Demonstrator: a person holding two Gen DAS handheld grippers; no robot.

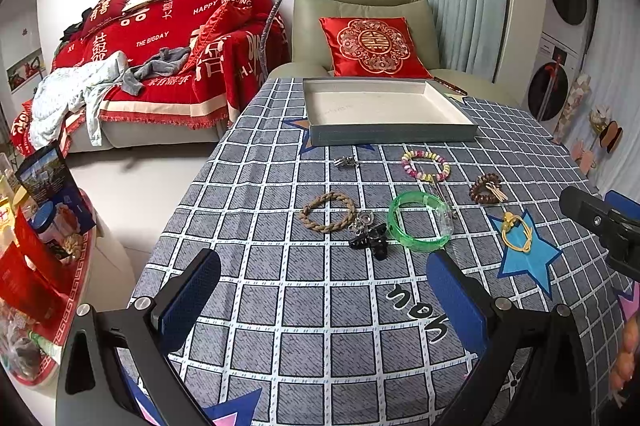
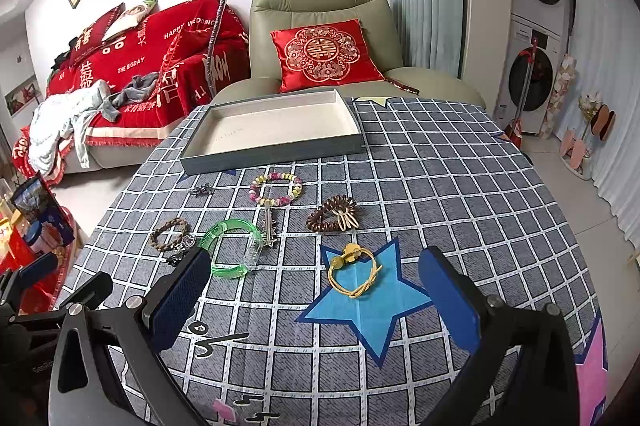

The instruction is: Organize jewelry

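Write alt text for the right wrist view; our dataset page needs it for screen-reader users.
An open right gripper hovers over a yellow cord hair tie lying on a blue star of a checked tablecloth. Beyond lie a green bangle, a beaded bracelet and a brown coil hair tie, with an empty grey tray at the far edge.

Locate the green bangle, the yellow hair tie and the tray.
green bangle (image 1: 418, 222): left wrist view, its near rim.
yellow hair tie (image 2: 354, 272): right wrist view, its looped cord.
tray (image 2: 272, 150): right wrist view, its front wall.
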